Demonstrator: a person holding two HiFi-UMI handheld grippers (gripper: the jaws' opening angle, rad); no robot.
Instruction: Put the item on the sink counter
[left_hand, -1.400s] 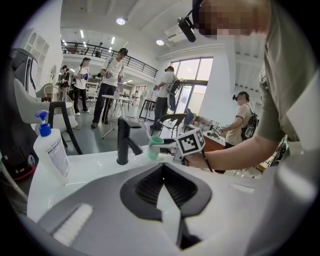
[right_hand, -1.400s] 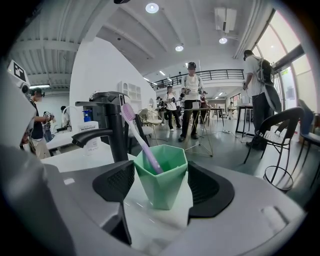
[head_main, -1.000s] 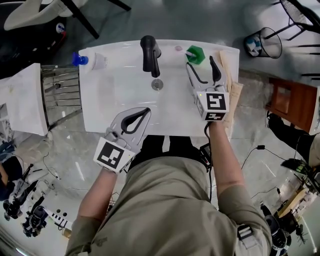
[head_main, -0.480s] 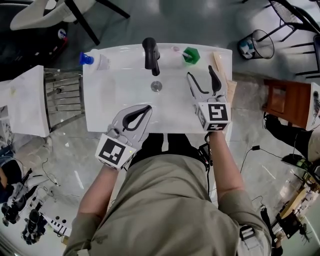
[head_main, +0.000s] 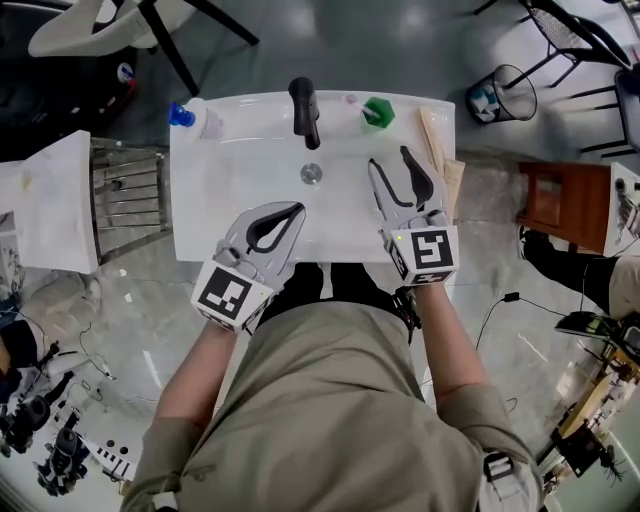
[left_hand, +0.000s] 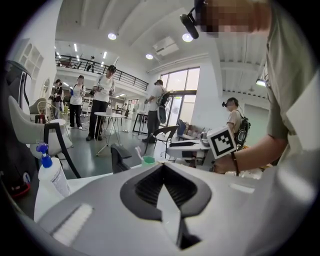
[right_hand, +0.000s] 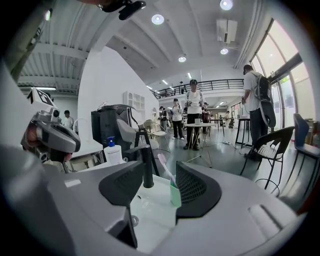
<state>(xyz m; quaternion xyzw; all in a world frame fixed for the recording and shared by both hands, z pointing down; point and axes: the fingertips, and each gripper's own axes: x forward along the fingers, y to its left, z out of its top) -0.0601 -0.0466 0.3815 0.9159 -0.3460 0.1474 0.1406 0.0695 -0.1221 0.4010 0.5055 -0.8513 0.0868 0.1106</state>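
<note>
1. Green cup (head_main: 378, 112) stands upright on the back ledge of the sink counter (head_main: 250, 104), right of the black faucet (head_main: 303, 108) and near it. Free-standing, nothing touching it.
2. Toothbrush (right_hand: 162, 159) stands in the cup, leaning left toward the faucet, pale pink head uppermost.
3. Right gripper (head_main: 389, 158) is held over the right part of the white basin (head_main: 225, 205), pointing at the back ledge. Its jaws stand apart and have just been closing. Nothing is pinched between them. In the right gripper view the cup and toothbrush show through the gap, but the head view puts the cup well beyond the tips.
4. Left gripper (head_main: 298, 207) is held over the front of the basin, left of the right gripper and apart from it. Its jaws are pressed together at the tips, leaving only the oval hollow behind them, and hold nothing.
5. Drain (head_main: 311, 173) sits in the basin in front of the faucet, between the two grippers and further back.
6. Pump bottle (head_main: 195, 117), white with a blue top, stands at the counter's back left corner.
7. Metal rack (head_main: 125, 190) stands against the sink's left side. Wire bin (head_main: 510, 92) is on the floor beyond the right end.
8. People (left_hand: 102, 102) stand round tables in the hall behind.
</note>
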